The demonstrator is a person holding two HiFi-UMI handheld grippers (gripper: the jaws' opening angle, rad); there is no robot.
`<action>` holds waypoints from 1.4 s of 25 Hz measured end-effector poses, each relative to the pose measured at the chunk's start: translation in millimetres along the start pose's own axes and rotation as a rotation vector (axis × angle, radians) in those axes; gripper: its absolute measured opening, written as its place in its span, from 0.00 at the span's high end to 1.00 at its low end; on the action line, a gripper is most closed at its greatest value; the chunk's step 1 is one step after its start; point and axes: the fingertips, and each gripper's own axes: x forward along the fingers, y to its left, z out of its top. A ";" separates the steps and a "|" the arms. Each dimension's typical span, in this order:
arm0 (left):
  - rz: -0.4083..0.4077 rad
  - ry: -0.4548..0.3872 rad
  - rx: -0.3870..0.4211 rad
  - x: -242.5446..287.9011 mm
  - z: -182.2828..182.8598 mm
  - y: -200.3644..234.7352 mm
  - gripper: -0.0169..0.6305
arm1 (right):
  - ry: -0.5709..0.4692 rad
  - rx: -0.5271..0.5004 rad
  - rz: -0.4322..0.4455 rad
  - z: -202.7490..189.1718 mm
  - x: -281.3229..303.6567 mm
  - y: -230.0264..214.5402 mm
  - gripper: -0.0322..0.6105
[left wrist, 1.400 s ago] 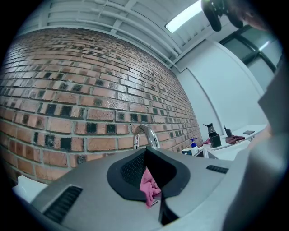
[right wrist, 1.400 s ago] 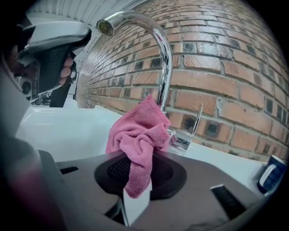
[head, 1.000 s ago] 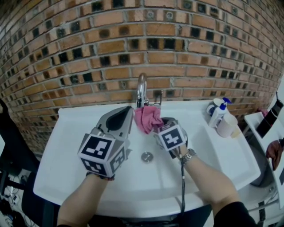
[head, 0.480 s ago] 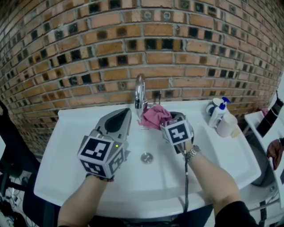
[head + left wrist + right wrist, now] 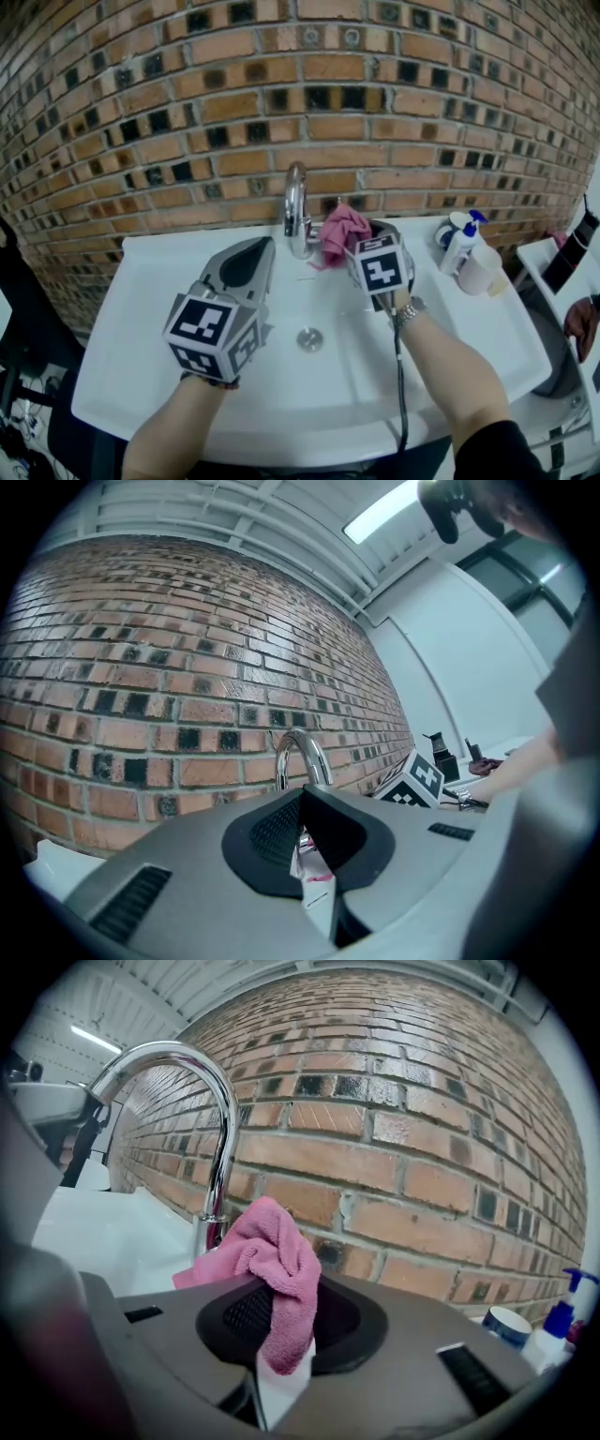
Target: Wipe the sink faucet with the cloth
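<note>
**Item: sink faucet wipe, cloth at the stem**

- **Faucet** (image 5: 297,211): chrome gooseneck, upright at the back rim of the white sink (image 5: 141,309), against the brick wall (image 5: 187,112). The drain (image 5: 310,339) lies below the spout.
- **Cloth** (image 5: 342,232): pink and bunched, just right of the faucet's stem and low down near its base. The right gripper view shows one corner lying in front of the base; actual contact cannot be confirmed.
- **Right gripper** (image 5: 291,1326): jaws clamped on a fold of the cloth, with most of it spilling forward over the pads.
- **Left gripper** (image 5: 305,832): jaws fully together with nothing between them. It is held level over the basin, left of the faucet and clear of it.
- **Bystanders**: a pump bottle (image 5: 461,239) and a white cup (image 5: 480,267) stand on the rim, to the right of the working hand.

**Hazards, as judged:**
- Only a fold is pinched, so dragging against the chrome may pull the cloth free.
- The loose bunch may slide past the stem without pressing on it and leave the arch unwiped.
- The hard jaw tips sit close behind the cloth and could strike or scratch the faucet.
- A wide rightward sweep risks toppling the pump bottle.
</note>
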 end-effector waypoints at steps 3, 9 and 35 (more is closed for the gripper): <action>0.000 0.004 0.000 0.4 -1.6 0.8 0.97 | -0.021 -0.007 -0.016 10.2 3.3 -6.7 0.83; 0.006 0.008 -0.006 0.0 -4.6 3.4 0.97 | -0.068 0.001 -0.050 23.5 4.3 -15.7 0.83; -0.336 0.015 0.040 -27.4 2.6 -71.3 0.62 | -0.218 -0.173 0.328 53.6 -148.1 61.3 0.82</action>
